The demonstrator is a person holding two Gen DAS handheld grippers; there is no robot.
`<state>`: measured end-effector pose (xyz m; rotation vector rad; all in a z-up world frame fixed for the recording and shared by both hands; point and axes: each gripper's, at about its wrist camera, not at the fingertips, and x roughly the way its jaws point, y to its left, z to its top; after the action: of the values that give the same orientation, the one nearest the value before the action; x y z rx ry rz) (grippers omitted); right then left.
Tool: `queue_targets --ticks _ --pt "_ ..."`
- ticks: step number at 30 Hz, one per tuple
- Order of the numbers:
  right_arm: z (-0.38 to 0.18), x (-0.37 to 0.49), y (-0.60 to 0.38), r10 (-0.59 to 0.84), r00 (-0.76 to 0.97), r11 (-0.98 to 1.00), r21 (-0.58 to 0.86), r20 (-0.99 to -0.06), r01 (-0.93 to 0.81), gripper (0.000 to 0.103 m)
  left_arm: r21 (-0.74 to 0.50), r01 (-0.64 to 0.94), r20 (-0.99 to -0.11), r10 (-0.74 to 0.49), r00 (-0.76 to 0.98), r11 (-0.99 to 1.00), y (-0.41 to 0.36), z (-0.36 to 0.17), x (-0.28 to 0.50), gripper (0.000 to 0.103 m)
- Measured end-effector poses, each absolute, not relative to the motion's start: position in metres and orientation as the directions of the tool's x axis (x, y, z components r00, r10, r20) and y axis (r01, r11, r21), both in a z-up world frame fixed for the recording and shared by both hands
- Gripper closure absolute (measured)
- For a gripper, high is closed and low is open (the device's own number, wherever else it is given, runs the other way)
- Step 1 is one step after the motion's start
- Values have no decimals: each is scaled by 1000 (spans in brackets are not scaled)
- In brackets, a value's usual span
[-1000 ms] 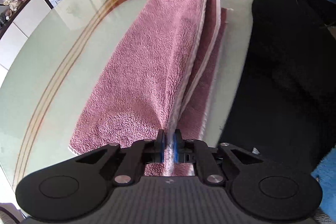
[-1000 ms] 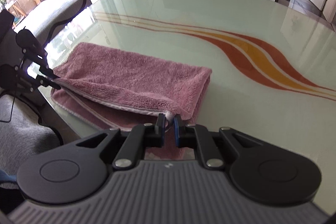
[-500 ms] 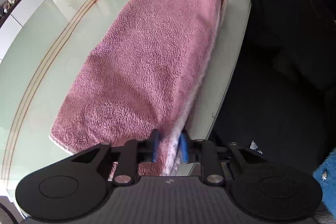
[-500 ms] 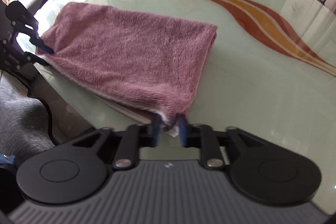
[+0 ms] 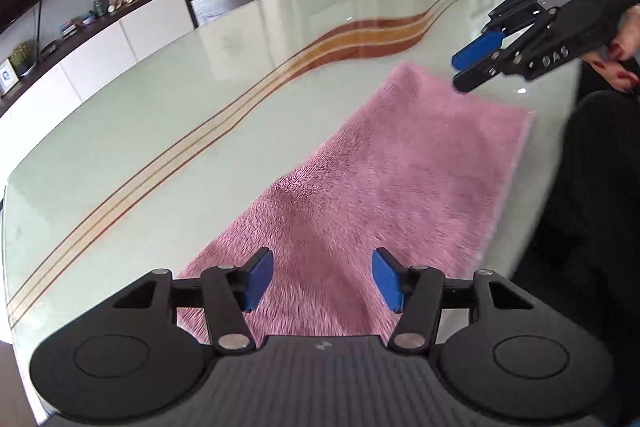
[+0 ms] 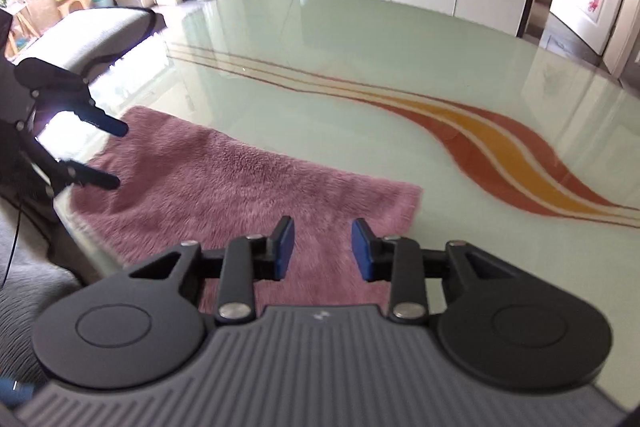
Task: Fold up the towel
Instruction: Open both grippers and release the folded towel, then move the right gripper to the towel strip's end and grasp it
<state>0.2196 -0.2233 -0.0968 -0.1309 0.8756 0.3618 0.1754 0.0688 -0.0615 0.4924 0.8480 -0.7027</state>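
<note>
A pink fluffy towel (image 5: 380,195) lies folded flat along the near edge of the glass table (image 5: 200,87). My left gripper (image 5: 322,263) hovers over one short end of it, its jaws opening, with nothing pinched between the blue pads. In the right wrist view, my right gripper (image 6: 322,231) hangs above the other end of the towel (image 6: 224,187). Its jaws are apart but closing, and no cloth is between them. Each gripper shows in the other's view: the right (image 5: 468,71) and the left (image 6: 116,155), both off the towel.
The table (image 6: 360,59) has red and yellow wavy stripes (image 6: 500,147) beyond the towel. A person's dark legs (image 5: 600,187) and a hand (image 5: 624,43) are close to the table edge. A grey seat (image 6: 92,31) stands past the far end. White cabinets line the walls.
Both grippers let go of the towel's edge, opened and drew back upward. The raised layer has dropped, and the towel now lies flat.
</note>
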Motion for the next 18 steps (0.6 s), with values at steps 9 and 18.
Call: queue_targets --ticks 9,18 --pt "-116 254 -202 239 623 940 16 -745 -341 78 102 598 -798 -294 526 795 70 -81 198 45" --pt "-138 268 -239 199 609 972 75 -767 -223 88 10 522 -786 -316 532 853 106 -84 200 44"
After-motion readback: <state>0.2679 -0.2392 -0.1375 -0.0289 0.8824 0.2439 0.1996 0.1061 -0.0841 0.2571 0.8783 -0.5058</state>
